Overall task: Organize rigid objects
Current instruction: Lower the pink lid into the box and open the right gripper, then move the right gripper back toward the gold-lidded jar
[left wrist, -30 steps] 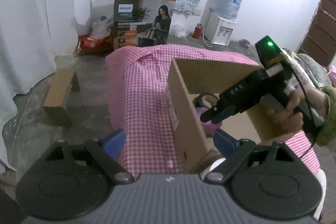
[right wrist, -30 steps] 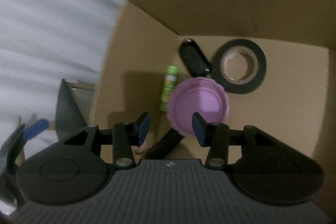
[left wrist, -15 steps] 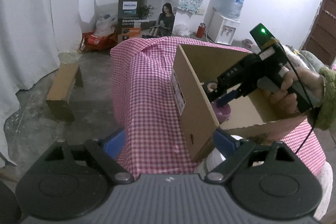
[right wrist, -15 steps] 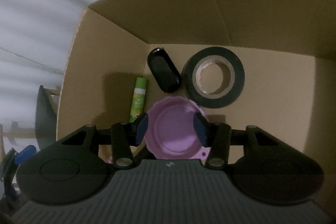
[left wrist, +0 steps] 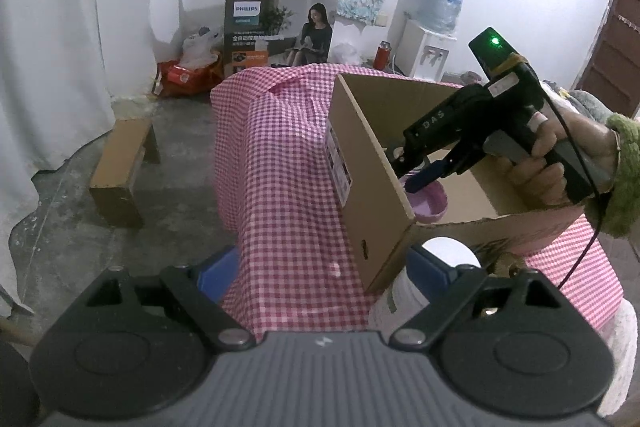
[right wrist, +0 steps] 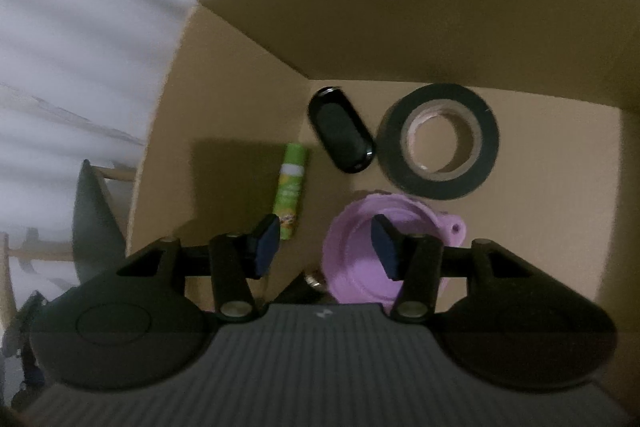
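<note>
Table: a table under a pink checked cloth [left wrist: 280,163] carries an open cardboard box [left wrist: 372,195], which stands toward the cloth's right side.
Box contents: a purple lid [right wrist: 360,251] lies on the box floor near the front wall; behind it lie a roll of black tape [right wrist: 440,141], flat on its side, a black oval case [right wrist: 342,135] just left of the tape, and a green tube [right wrist: 291,187] near the left wall.
Lid: it rests open side up, with a small tab at its right edge; it appears to touch the tape roll's near edge, though that cannot be told for sure.
Right gripper [right wrist: 326,247]: it reaches down into the box from above, held by a hand [left wrist: 560,155] in a green knit cuff. Its jaws have just been opening. They stand apart, the right pad over the lid's hollow and the left pad out beside the green tube; neither pad presses on the lid.
Left gripper [left wrist: 324,267]: it hangs low over the near left edge of the table, in front of the box, its blue pads spread wide with only the cloth and the box corner showing between them; it holds nothing.
White jar [left wrist: 400,291]: a white rounded container stands at the near edge of the table, just below the box's front corner, partly behind the left gripper's right finger.
Room: a tall printed carton [left wrist: 280,27] stands on the floor behind the table, and a water dispenser [left wrist: 428,43] by the far wall.
</note>
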Available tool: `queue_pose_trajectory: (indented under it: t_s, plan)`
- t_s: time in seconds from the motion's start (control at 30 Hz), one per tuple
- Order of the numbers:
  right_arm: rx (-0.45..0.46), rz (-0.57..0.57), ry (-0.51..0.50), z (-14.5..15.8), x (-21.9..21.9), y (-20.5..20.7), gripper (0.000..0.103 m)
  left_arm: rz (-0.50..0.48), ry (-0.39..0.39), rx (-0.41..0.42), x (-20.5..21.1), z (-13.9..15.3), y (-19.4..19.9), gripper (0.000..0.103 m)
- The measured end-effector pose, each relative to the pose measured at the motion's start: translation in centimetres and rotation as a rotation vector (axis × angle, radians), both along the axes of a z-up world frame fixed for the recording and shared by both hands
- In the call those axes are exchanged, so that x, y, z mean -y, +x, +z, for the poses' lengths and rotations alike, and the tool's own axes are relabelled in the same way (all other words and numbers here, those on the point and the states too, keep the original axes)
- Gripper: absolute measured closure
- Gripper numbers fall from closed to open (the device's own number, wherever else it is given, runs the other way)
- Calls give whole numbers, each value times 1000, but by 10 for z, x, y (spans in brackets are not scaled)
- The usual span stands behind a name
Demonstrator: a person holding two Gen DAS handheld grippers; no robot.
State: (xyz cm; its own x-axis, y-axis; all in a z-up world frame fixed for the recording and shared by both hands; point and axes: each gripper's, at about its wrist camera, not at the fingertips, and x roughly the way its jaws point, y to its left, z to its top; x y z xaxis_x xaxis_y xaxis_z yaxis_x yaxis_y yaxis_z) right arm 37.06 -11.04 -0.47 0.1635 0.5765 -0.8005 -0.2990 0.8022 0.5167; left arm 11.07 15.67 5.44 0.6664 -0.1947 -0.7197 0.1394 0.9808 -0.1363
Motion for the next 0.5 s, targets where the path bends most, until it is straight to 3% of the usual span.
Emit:
queue_pose_trajectory:
  t_s: [0.27, 0.5]
  plan:
    - [71, -11, 126, 39, 27, -26, 50, -4, -11, 26, 8, 4, -12, 11]
    - [225, -49, 267, 86, 92, -95, 47, -72, -24, 64, 28, 9, -33, 11]
